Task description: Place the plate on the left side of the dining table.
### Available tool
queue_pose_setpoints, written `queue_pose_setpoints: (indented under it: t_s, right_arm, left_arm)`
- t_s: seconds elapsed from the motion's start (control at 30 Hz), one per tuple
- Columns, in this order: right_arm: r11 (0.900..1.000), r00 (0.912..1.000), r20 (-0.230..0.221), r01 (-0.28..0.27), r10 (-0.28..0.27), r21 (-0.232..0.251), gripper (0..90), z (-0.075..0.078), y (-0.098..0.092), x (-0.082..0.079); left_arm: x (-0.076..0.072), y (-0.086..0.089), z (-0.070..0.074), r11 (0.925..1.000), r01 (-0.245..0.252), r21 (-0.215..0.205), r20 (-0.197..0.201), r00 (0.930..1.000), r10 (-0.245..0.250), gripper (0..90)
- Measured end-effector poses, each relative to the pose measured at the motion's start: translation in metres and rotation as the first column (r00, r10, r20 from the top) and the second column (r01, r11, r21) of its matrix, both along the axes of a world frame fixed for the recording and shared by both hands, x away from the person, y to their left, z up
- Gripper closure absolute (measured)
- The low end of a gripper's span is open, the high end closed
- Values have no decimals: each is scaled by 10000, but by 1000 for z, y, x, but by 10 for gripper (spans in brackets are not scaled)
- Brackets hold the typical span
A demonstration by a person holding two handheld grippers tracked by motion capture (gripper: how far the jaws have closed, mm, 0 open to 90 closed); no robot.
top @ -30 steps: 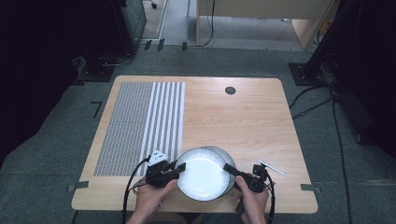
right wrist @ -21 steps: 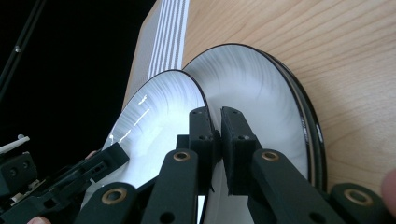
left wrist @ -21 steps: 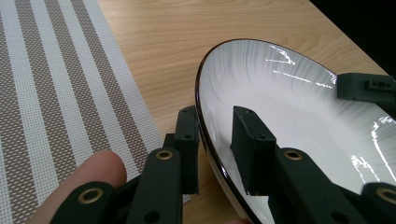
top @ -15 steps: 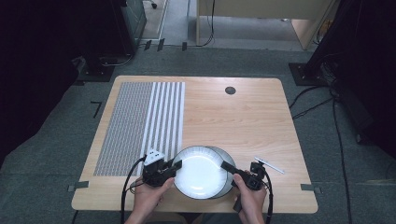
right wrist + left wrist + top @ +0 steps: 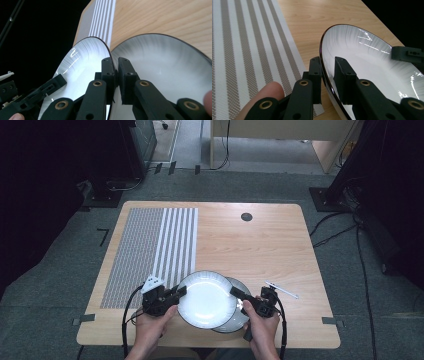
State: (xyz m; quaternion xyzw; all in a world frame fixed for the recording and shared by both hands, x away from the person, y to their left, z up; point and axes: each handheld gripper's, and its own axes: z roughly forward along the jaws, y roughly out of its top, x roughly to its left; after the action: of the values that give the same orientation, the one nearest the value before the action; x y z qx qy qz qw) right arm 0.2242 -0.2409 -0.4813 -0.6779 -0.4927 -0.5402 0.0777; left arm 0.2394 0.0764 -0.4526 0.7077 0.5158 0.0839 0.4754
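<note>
A white plate with a dark rim (image 5: pixel 207 300) hangs tilted just above the table's near edge, held from both sides. My left gripper (image 5: pixel 181 291) is shut on its left rim. In the left gripper view the rim (image 5: pixel 324 67) runs between the two jaws of that gripper (image 5: pixel 328 75), which have just been closing on it. My right gripper (image 5: pixel 236 293) pinches the opposite rim, and its jaws (image 5: pixel 115 72) clamp the held plate's (image 5: pixel 82 60) edge. A second, matching plate (image 5: pixel 239 320) lies on the table beneath and to the right, also seen in the right gripper view (image 5: pixel 162 65).
A grey and white striped placemat (image 5: pixel 150 250) covers the left part of the wooden table (image 5: pixel 260 250). A thin white stick (image 5: pixel 281 290) lies right of the plates. A small black round cap (image 5: pixel 246 216) sits near the far edge.
Both hands have carried the upper plate up and a little left, so more of the plate underneath shows at its right.
</note>
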Motion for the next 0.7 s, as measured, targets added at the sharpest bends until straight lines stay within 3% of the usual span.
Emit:
queue_pose_setpoints:
  t_s: [0.37, 0.7]
  right_arm:
    - [9977, 9980, 55, -631, 632, -264, 849, 19, 27, 29]
    - [9915, 9923, 65, -1236, 1240, -404, 850, 36, 66, 61]
  left_arm:
    - [8, 25, 11, 9978, -620, -245, 127, 9980, 624, 771]
    - [23, 66, 22, 9864, -1531, -602, 291, 9875, 1551, 778]
